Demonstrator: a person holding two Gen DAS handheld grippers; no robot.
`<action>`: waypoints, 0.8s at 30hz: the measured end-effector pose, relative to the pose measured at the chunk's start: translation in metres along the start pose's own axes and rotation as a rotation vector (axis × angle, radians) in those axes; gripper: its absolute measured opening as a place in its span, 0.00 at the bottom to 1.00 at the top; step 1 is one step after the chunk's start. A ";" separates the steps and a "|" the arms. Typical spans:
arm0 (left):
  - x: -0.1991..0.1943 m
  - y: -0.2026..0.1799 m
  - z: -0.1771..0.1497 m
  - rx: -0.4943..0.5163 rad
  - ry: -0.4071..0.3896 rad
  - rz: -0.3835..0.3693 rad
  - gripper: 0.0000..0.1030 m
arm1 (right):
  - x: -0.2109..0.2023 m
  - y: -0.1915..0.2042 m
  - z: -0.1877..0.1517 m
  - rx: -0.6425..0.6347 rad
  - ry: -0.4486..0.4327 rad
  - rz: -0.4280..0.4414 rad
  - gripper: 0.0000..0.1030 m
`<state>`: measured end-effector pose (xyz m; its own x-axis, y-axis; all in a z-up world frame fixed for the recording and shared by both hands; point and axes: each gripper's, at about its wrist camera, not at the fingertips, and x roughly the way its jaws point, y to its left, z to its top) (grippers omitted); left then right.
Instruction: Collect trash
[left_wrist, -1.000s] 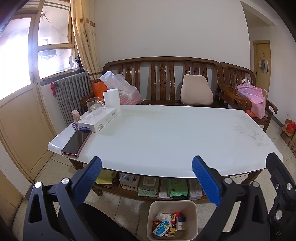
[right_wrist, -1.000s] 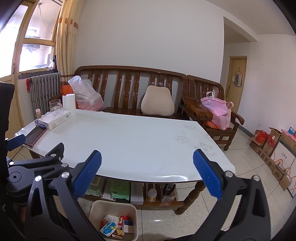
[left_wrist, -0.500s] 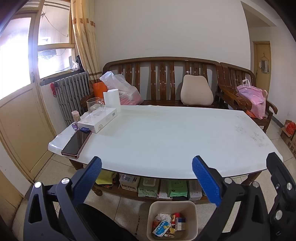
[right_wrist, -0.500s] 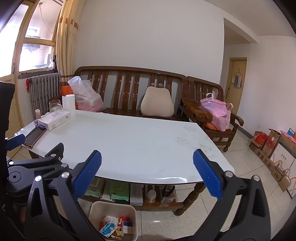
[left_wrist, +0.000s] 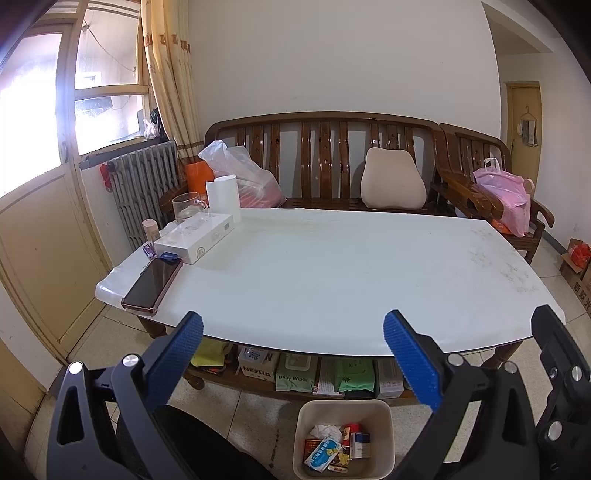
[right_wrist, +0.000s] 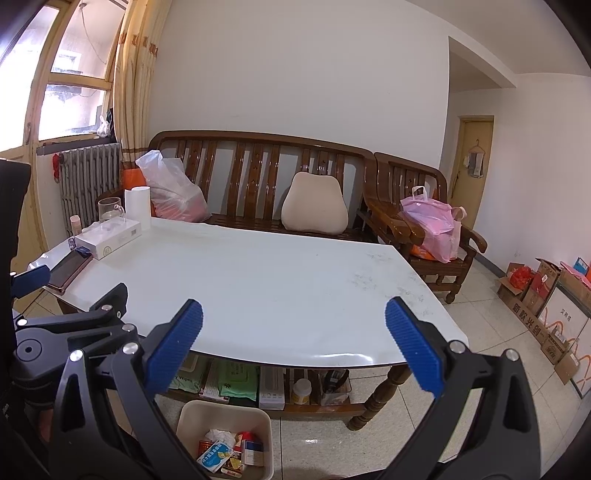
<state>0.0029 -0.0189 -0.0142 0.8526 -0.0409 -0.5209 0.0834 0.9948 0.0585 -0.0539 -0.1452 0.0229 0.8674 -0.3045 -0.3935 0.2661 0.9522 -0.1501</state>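
Observation:
A cream waste bin (left_wrist: 380, 410) (right_wrist: 192, 413) stands on the floor in front of the white table (left_wrist: 332, 273) (right_wrist: 258, 288). Small boxes, wrappers and crumpled paper (left_wrist: 334, 448) (right_wrist: 231, 448) lie inside it. My left gripper (left_wrist: 293, 354) hangs open above the bin, before the table's near edge, with nothing between its blue pads. My right gripper (right_wrist: 293, 350) is open too and holds nothing. The left gripper's black frame (right_wrist: 74, 325) shows at the left of the right wrist view.
On the table's left end lie a phone (left_wrist: 151, 284), a white box (left_wrist: 194, 238), a glass mug (left_wrist: 186, 206) and a paper roll (left_wrist: 221, 197). A wooden bench (left_wrist: 325, 162) with bags and a cushion stands behind. Packets fill the shelf (left_wrist: 295, 373) under the table. Cardboard boxes (right_wrist: 543, 302) sit at the right.
Both views have drifted very slightly; the grippers stay open and nothing on the table or in the bin has moved.

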 end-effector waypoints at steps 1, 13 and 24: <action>0.000 0.000 0.000 0.000 0.000 0.001 0.93 | 0.000 0.000 0.000 0.000 0.000 0.001 0.94; 0.000 0.000 0.000 0.004 -0.003 0.020 0.93 | 0.000 0.001 0.000 0.000 0.002 -0.001 0.94; -0.002 -0.001 0.001 0.001 -0.008 0.022 0.93 | 0.001 0.001 0.000 0.001 -0.003 -0.002 0.94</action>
<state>0.0015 -0.0194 -0.0120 0.8581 -0.0201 -0.5131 0.0653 0.9954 0.0701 -0.0530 -0.1449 0.0225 0.8682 -0.3059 -0.3908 0.2681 0.9517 -0.1494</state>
